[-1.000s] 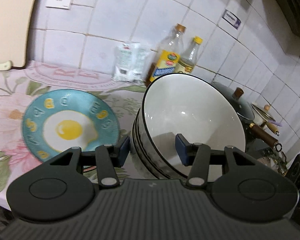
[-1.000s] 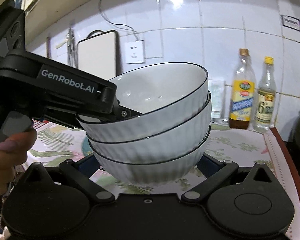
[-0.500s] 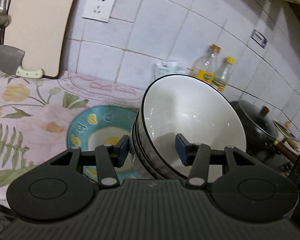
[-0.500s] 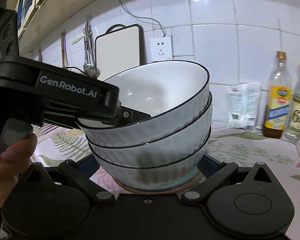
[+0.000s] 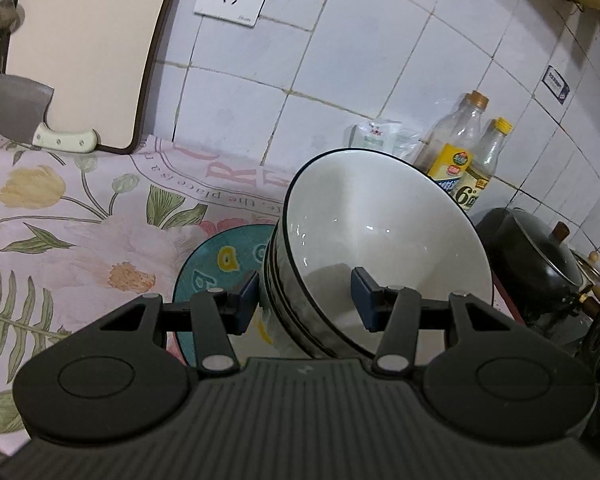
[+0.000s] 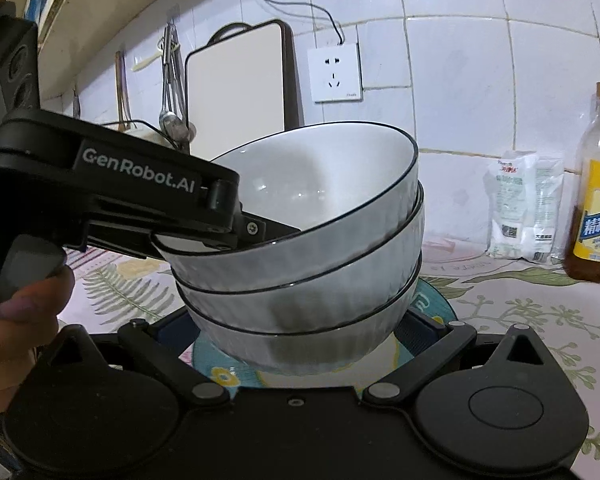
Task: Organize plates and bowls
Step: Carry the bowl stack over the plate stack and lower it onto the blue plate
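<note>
Bowls (image 6: pixel 312 236), three white black-rimmed ones nested and tilted, sit over the teal egg-print plate (image 5: pixel 224 256) with the left gripper (image 5: pixel 305 300) clamped across their rims, while the right gripper (image 6: pixel 300 344) straddles the bottom bowl, jaws spread wide.

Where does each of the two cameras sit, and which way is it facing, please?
Left wrist: on the left gripper, looking down over its fingers into the tilted bowl stack, teal plate beneath.
Right wrist: on the right gripper, facing the stack side-on; the left gripper and a hand show.
Shared: bowls, plate, wall socket.
</note>
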`<action>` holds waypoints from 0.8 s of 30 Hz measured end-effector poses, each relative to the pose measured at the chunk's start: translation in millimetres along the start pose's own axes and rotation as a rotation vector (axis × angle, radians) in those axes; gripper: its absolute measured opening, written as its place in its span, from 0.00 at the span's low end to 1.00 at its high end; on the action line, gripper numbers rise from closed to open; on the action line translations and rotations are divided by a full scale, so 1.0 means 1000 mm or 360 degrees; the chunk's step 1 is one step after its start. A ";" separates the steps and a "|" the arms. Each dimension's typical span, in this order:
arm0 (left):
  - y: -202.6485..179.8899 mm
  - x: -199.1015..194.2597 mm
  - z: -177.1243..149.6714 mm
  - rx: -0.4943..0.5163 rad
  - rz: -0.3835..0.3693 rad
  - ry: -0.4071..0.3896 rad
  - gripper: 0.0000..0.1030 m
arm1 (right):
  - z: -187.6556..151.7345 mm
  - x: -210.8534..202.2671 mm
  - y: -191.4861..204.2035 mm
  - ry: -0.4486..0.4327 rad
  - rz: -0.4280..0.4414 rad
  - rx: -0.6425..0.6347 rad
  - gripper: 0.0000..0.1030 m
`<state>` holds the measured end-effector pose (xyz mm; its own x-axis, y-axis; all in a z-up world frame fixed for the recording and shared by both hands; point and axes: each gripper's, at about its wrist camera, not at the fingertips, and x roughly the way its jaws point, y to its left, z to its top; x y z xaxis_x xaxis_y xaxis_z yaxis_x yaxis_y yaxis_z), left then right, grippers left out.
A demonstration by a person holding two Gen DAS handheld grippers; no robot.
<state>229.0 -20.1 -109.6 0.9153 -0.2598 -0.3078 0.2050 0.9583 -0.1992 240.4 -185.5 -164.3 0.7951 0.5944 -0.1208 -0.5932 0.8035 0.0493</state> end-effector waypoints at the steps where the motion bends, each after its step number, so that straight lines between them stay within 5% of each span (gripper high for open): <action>1: 0.003 0.004 0.000 -0.0006 -0.0005 0.0003 0.47 | 0.000 0.004 0.000 0.0007 -0.0005 0.0000 1.00; 24: 0.025 0.048 0.000 -0.0005 -0.0049 0.0105 0.47 | -0.015 0.041 -0.013 0.0137 -0.0075 0.0028 1.00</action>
<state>278.1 -8.5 -128.8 0.8837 -0.2967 -0.3620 0.2317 0.9493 -0.2123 278.9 -171.5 -185.0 0.8078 0.5515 -0.2079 -0.5524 0.8315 0.0592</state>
